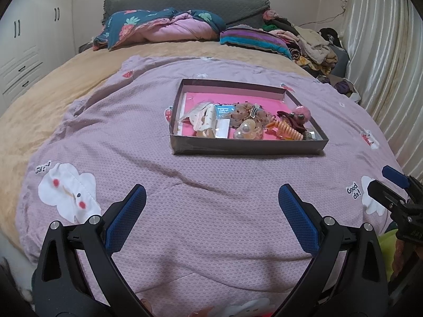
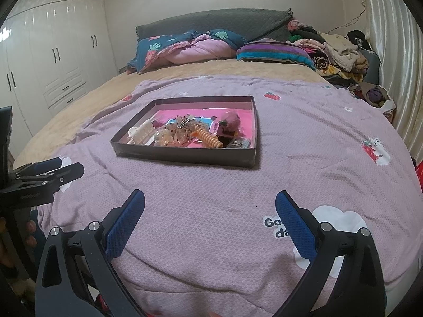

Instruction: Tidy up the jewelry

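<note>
One shallow box on bed quilt, holding one heap of hair accessories. Left hand-held gripper and right hand-held gripper: both spread wide, empty.

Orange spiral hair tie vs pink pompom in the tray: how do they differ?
The orange spiral hair tie is a ribbed, smooth-looking coil; the pink pompom is a fuzzy ball. The hair tie lies stretched out lengthwise, while the pompom sits round and rises higher than it. The hair tie lies nearer the tray's front wall, the pompom further back. Both are in the right part of the dark tray on its pink lining, with neither gripper near them.
</note>
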Action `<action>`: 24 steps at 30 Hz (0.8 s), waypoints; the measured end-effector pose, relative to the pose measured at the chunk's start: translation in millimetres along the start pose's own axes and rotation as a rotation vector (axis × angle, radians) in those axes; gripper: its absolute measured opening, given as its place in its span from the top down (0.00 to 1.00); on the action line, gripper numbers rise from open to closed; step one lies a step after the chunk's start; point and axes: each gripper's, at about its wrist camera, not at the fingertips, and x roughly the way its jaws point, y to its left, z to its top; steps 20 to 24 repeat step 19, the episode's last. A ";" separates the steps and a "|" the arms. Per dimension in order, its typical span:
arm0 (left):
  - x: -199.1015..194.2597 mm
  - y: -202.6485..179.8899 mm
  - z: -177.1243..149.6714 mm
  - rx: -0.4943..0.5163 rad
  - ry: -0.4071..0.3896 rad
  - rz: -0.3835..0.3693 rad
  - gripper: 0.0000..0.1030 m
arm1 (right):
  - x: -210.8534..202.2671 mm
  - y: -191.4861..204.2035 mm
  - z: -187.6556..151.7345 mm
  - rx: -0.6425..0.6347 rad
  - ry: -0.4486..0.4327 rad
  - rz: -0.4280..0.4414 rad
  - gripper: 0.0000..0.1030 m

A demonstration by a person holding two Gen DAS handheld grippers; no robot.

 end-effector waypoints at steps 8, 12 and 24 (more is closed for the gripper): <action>6.0 -1.6 -1.3 0.004 0.003 0.036 0.09 | 3.3 -13.4 2.1 0.019 -0.001 -0.035 0.04; 12.4 7.9 -0.6 -0.029 0.021 0.036 0.09 | 10.8 -22.6 4.6 0.036 0.009 -0.053 0.04; 42.7 84.5 13.6 -0.207 0.064 0.138 0.09 | 47.5 -89.3 24.3 0.149 0.042 -0.151 0.04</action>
